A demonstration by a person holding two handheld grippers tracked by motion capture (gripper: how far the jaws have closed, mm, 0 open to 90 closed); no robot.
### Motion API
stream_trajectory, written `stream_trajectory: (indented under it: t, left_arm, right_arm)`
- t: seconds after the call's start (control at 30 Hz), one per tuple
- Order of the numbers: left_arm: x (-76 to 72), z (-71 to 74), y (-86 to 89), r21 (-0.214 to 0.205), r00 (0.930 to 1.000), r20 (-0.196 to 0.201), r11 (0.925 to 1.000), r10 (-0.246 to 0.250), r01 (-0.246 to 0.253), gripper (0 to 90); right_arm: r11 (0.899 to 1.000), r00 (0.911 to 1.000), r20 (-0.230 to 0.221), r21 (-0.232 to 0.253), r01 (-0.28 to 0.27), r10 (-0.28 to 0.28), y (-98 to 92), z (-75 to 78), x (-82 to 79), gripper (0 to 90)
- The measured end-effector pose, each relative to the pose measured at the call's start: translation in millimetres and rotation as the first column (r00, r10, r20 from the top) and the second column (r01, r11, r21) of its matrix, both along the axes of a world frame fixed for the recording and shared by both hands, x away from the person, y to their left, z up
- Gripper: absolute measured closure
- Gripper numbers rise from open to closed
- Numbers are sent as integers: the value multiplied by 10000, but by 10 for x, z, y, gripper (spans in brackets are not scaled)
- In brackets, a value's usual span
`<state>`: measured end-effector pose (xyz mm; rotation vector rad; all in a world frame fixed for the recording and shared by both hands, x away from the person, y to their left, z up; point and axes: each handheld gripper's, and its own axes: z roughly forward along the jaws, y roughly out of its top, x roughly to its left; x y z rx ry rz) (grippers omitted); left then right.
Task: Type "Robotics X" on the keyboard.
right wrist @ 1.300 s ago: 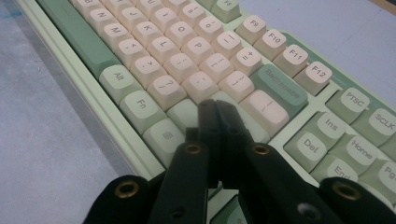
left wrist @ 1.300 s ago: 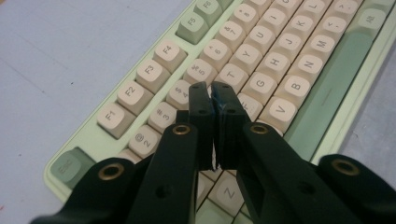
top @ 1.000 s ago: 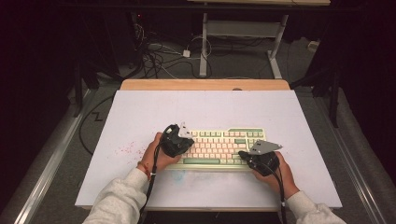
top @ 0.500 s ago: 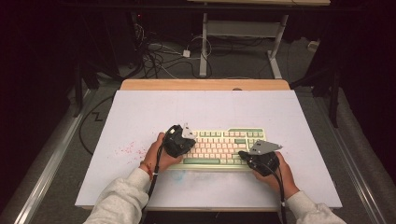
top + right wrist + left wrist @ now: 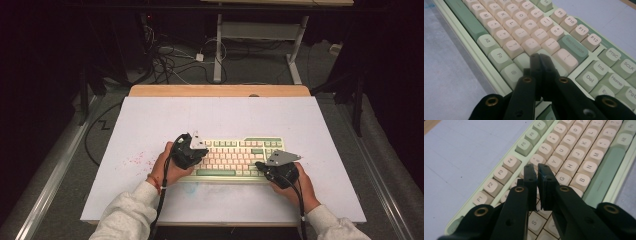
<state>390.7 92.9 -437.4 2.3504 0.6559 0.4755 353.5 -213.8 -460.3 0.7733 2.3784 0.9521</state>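
A pale green keyboard (image 5: pixel 235 157) with cream and green keys lies on the white table top (image 5: pixel 220 115). My left gripper (image 5: pixel 189 151) hovers over its left end. In the left gripper view its jaws (image 5: pixel 537 167) stand almost together above the letter keys below the F row; they have just eased apart to a thin slit, with nothing between them. My right gripper (image 5: pixel 278 170) is at the keyboard's lower right corner. In the right gripper view its jaws (image 5: pixel 539 56) are shut, tips low over a green key beside the Backspace key (image 5: pixel 574 47).
Faint red specks (image 5: pixel 134 161) mark the table left of the keyboard. A wooden strip (image 5: pixel 220 90) runs along the far edge. Cables (image 5: pixel 170 62) and desk legs (image 5: pixel 218 45) lie on the floor beyond. A metal rail (image 5: pixel 55 170) runs along the left.
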Motion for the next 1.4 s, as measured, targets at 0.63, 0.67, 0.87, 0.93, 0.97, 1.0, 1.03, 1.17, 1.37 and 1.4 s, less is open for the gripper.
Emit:
stream_trajectory:
  t: [0.63,0.67,0.87,0.93,0.97,1.0,1.03,1.17,1.37,1.4]
  left_arm:
    - [-402,-33,420,-429,9883,1509,9989,227,-164,250]
    - [-431,-46,452,-492,9873,1561,9986,284,-210,233]
    - [-534,-129,624,-465,9857,1597,9978,535,-467,179]
    - [-567,-162,670,-430,9863,1562,9980,527,-465,171]
    - [-581,-179,689,-365,9862,1554,9980,568,-518,170]
    - [-593,-197,708,-311,9864,1540,9981,569,-527,170]
    - [-606,-214,727,-250,9864,1548,9983,551,-519,170]
    - [-641,-278,778,-71,9873,1459,9980,634,-631,171]
    - [-670,-327,854,-216,9901,1189,9972,741,-720,171]
    - [-672,-330,868,-194,9894,1241,9971,759,-740,171]
  right_arm:
    - [9999,9999,114,117,43,-45,-29,61,-9,900]
    - [9998,9999,160,174,36,-39,-37,73,-12,900]
    - [9996,9996,276,285,10,-18,-50,136,-37,900]
    - [9993,9995,323,367,33,-44,-60,158,-39,900]
    - [9993,9994,352,371,29,-42,-64,167,-38,900]
    - [9991,9994,347,408,57,-71,-67,174,-36,900]
    - [9992,9994,337,401,59,-73,-68,178,-32,900]
    - [9992,9994,350,401,42,-56,-68,199,-21,900]
    - [9987,9993,357,513,33,-51,-59,252,13,900]
    - [9987,9993,357,513,33,-51,-59,252,13,900]
